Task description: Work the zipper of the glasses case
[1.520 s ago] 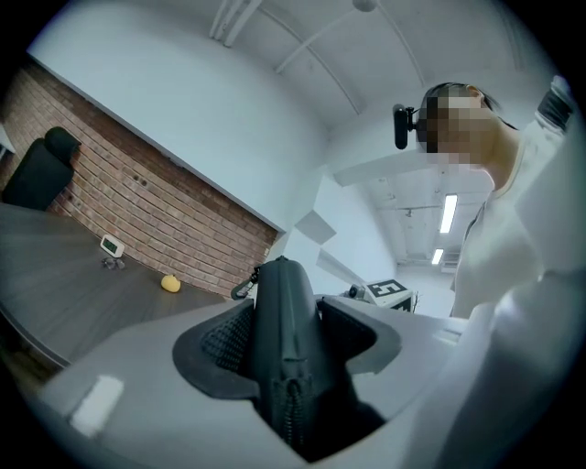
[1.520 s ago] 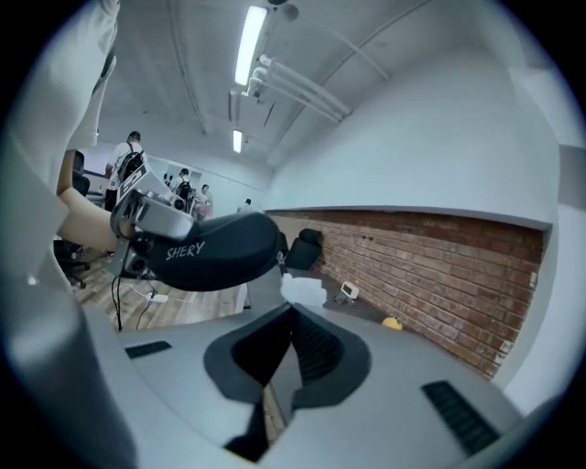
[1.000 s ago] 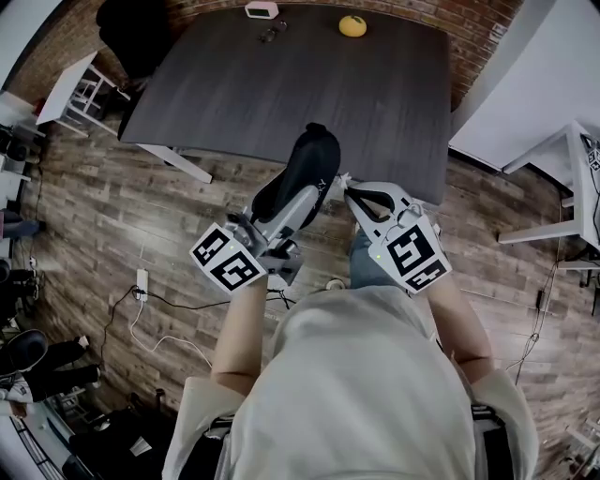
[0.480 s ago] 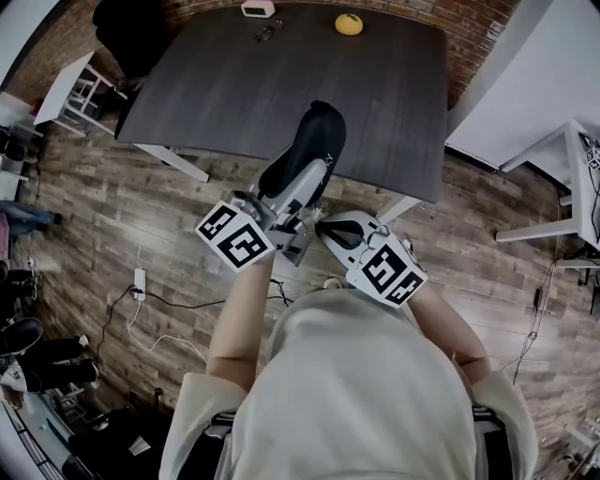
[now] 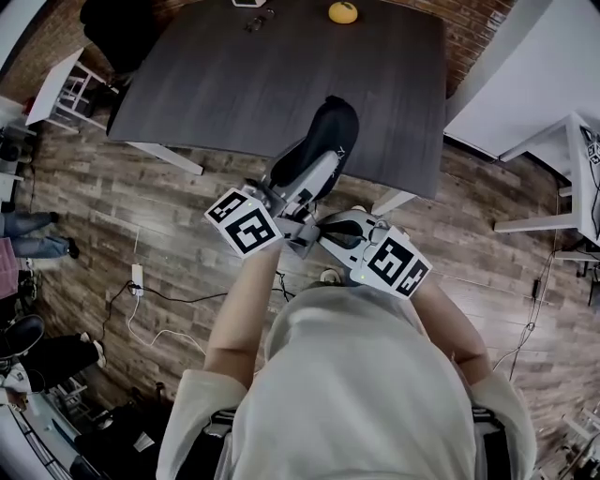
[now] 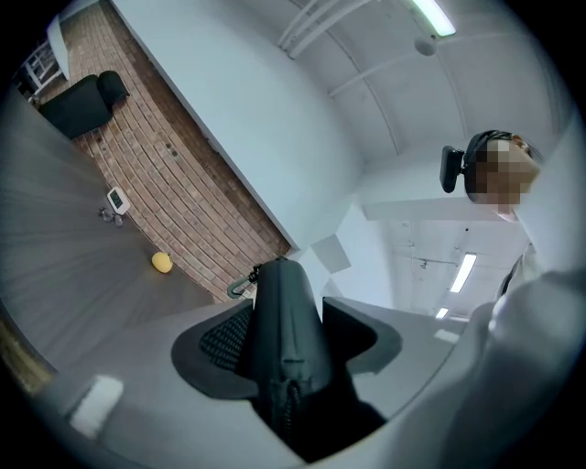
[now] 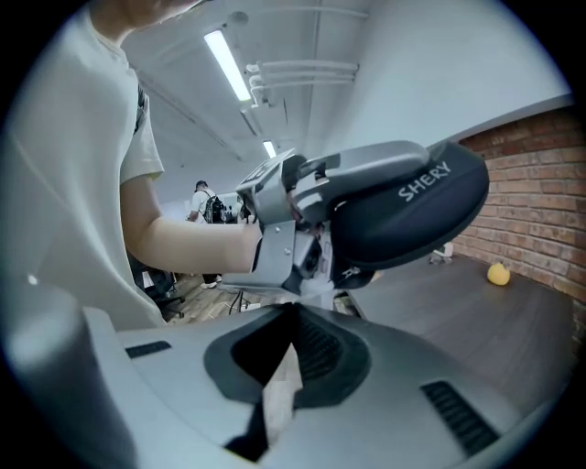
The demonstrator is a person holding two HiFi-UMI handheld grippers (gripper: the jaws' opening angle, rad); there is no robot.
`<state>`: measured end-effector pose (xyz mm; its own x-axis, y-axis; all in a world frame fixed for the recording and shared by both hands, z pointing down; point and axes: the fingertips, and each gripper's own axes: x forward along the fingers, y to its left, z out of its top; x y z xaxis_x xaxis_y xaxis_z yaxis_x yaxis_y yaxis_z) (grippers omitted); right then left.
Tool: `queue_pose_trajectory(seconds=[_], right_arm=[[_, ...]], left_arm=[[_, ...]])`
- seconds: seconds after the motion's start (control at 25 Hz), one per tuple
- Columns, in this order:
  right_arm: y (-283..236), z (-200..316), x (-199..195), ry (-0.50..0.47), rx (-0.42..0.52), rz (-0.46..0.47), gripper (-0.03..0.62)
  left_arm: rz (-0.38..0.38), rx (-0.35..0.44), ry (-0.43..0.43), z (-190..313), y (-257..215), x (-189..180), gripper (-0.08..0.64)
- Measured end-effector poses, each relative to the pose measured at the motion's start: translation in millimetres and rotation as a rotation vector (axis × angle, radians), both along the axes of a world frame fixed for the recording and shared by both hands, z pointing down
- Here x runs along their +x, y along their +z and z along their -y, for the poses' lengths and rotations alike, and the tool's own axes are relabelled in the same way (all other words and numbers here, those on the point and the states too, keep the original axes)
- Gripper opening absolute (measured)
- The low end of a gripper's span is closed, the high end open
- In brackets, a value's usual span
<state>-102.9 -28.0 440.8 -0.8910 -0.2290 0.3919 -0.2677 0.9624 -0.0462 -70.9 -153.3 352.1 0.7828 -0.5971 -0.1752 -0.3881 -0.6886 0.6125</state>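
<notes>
by table (image 5: 234, 84): case (image 5: 325, 141) in left claw (image 5: 306, 184)

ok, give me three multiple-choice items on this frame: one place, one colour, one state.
1. Where is the black zippered glasses case? A) flat on the table B) between the left gripper's jaws C) on the floor
2. Colour of the small round object on the dark table? A) yellow B) red C) blue
3. How do the right gripper's jaws stand? A) wide apart B) clamped on the case C) shut, empty

1 B: the left gripper view shows the case clamped in them. 2 A: plainly yellow in the head view. 3 C: the jaws meet, nothing between.
</notes>
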Motion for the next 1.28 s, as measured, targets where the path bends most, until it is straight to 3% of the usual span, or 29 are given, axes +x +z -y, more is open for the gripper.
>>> queue_pose_trajectory(seconds=[0.2, 0.32, 0.44, 0.72, 1.0, 1.28], right_arm=[[26.0, 29.3, 32.8, 0.128, 0.003, -0.056, 0.008], [42.7, 42.9, 57.2, 0.162, -0.036, -0.102, 0.129], [50.9, 67.6, 88.7, 0.235, -0.039, -0.124, 0.102], [42.6, 161.7, 144.5, 0.449, -0.033, -0.031, 0.041], [43.4, 242.0, 175.6, 0.478, -0.016, -0.054, 0.04], [49.6, 280.0, 187.0, 0.472, -0.037, -0.058, 0.02]], left_arm=[[0.067, -0.055, -0.062, 38.3, 43.2, 9.4, 0.247], [0.106, -0.109, -0.097, 68.0, 72.2, 15.7, 0.247], [0.152, -0.162, -0.096, 95.4, 100.6, 27.9, 0.247], [0.208, -0.322, -0.064, 151.0, 163.2, 68.2, 0.249], [0.278, -0.447, -0.025, 192.8, 207.7, 112.0, 0.25], [0.393, -0.517, 0.0, 215.3, 237.1, 140.7, 0.25]])
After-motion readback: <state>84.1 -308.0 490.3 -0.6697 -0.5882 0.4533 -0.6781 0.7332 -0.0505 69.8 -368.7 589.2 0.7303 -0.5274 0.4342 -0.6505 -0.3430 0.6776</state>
